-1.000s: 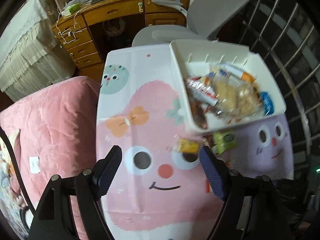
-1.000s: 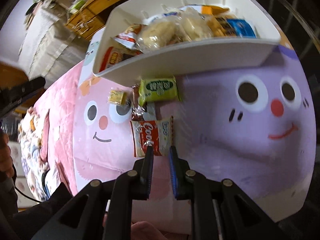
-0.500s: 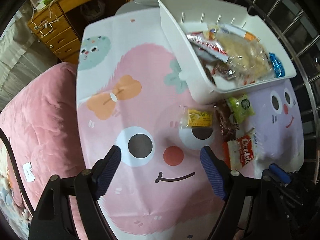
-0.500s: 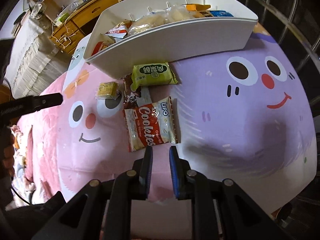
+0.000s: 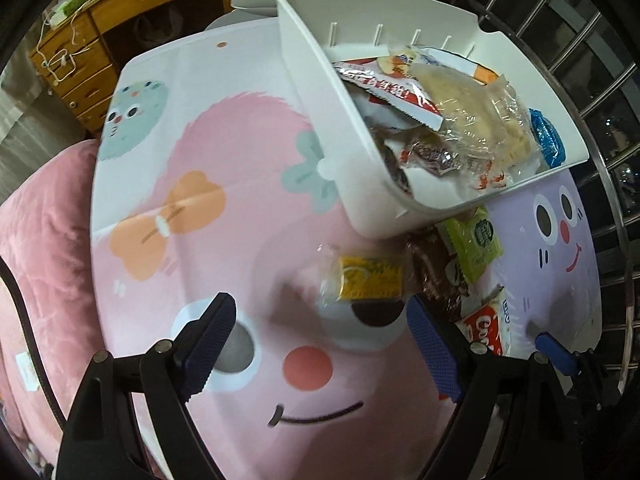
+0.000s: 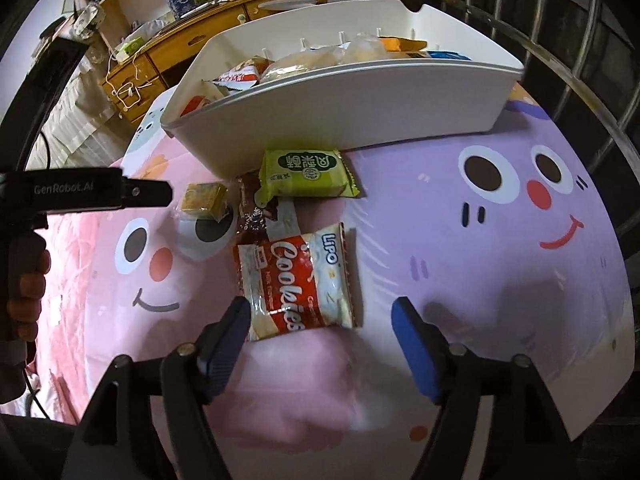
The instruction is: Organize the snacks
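Observation:
A white bin (image 5: 360,184) holding several snacks sits at the far side of a cartoon-print tablecloth (image 5: 240,160). In front of it lie a yellow packet (image 5: 370,278), a brown wrapper (image 5: 436,276), a green packet (image 5: 476,240) and a red-and-white cookies packet (image 6: 298,280). My left gripper (image 5: 320,304) hovers just short of the yellow packet, its jaws opening with nothing between them. My right gripper (image 6: 320,304) hangs over the near end of the cookies packet, its jaws opening and its pads clear of the packet.
The white bin (image 6: 340,120) overhangs the green packet (image 6: 306,174). A wooden desk (image 5: 120,12) stands beyond the table, a pink quilt (image 5: 40,240) lies to the left and a metal railing (image 5: 580,40) runs along the right. A hand (image 6: 28,280) grips the left tool's handle.
My right gripper's jaws went from nearly shut to wide apart over the cookies packet. My left gripper came down and in toward the yellow packet, and its jaws widened a little.

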